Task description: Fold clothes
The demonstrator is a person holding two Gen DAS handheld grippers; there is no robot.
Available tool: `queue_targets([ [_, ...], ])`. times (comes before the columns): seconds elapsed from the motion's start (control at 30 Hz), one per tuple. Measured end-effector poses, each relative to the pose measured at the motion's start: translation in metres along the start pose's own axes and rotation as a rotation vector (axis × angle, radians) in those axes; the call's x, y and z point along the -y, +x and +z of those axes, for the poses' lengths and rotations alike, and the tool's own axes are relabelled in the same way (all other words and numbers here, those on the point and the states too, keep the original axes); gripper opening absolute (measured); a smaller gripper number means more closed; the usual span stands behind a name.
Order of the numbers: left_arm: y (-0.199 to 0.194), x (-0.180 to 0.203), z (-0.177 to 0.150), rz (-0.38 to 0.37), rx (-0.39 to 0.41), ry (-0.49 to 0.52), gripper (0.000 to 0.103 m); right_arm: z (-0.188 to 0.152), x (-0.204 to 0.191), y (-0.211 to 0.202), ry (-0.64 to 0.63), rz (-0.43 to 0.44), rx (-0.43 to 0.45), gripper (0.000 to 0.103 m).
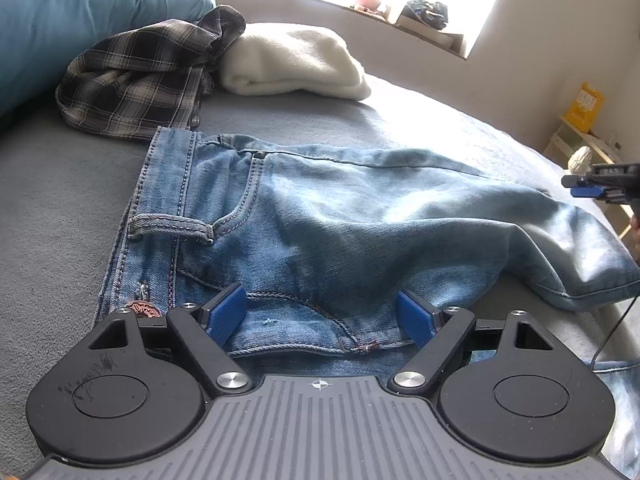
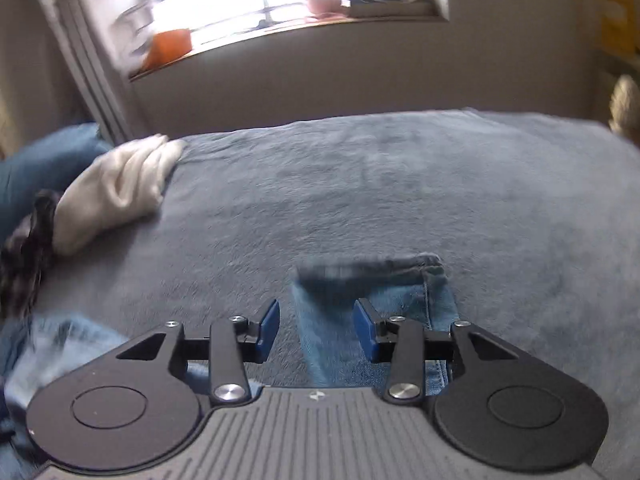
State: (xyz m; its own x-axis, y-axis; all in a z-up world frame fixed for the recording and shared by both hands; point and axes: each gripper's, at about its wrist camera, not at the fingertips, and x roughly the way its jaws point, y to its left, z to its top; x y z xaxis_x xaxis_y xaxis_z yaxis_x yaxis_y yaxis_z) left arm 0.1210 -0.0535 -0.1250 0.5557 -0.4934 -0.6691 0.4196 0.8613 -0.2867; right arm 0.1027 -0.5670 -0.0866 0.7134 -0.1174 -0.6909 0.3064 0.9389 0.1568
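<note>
We are in a bedroom, working on a bed (image 1: 72, 200) covered with a grey fleecy blanket, a bright window beyond it. In the left wrist view, the jeans (image 1: 320, 216) lie flat across the blanket with the waistband toward the left and one leg running off to the right, which we judge is the spread a fold needs. Our left claw (image 1: 320, 320) sits low over the fly and crotch seam, its blue pads standing wide apart on either side of the denim; they press on nothing, so it holds nothing and seems to be waiting over the cloth. Behind the jeans a crumpled plaid shirt (image 1: 136, 80) rests against a teal pillow (image 1: 80, 12), and a folded cream garment (image 1: 292, 64) lies just beside it, likely set back there to keep the working area free. At the far right edge our right claw (image 1: 596, 188) shows small and side-on above the leg end. In the right wrist view, which is blurred, the same grey bed (image 2: 400, 184) fills the picture, with the cream garment (image 2: 116, 188) at the left and the window ledge above. Our right claw (image 2: 316, 328) hangs over the hem end of a jeans leg (image 2: 420, 300); its pads stand partly apart and we see no cloth pinched between them. The hem lies loose on the blanket just beyond the pads. We judge the leg end has to be gripped next.
</note>
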Motion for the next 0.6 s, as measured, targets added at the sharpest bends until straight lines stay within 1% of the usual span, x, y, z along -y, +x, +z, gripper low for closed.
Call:
queue_targets([
  [0.03,0.0,0.0,0.0,0.0,0.0,0.001,0.083,-0.002,0.0,-0.007,0.016,-0.007,0.029,0.046],
  [0.07,0.0,0.0,0.0,0.001,0.0,0.002,0.083,-0.003,0.008,-0.011,0.061,-0.016,0.057,0.047],
  [0.27,0.0,0.0,0.0,0.001,0.0,0.006,0.083,-0.006,0.073,-0.001,0.317,-0.156,-0.011,0.048],
  [0.33,0.0,0.0,0.0,0.001,0.0,0.006,0.083,-0.008,0.094,0.013,0.416,-0.132,-0.063,0.05],
  [0.4,0.0,0.0,0.0,0.001,0.0,0.007,0.083,-0.01,0.104,0.028,0.467,-0.124,-0.092,0.053],
  [0.5,0.0,-0.001,-0.001,0.0,0.003,0.008,0.083,-0.009,0.112,0.05,0.517,-0.104,-0.143,0.064],
  [0.57,0.001,0.0,-0.001,0.001,0.005,0.008,0.083,-0.005,0.105,0.056,0.484,-0.116,-0.126,0.064],
  [0.6,0.001,0.0,-0.001,0.002,0.005,0.009,0.083,-0.003,0.101,0.058,0.455,-0.112,-0.123,0.061],
])
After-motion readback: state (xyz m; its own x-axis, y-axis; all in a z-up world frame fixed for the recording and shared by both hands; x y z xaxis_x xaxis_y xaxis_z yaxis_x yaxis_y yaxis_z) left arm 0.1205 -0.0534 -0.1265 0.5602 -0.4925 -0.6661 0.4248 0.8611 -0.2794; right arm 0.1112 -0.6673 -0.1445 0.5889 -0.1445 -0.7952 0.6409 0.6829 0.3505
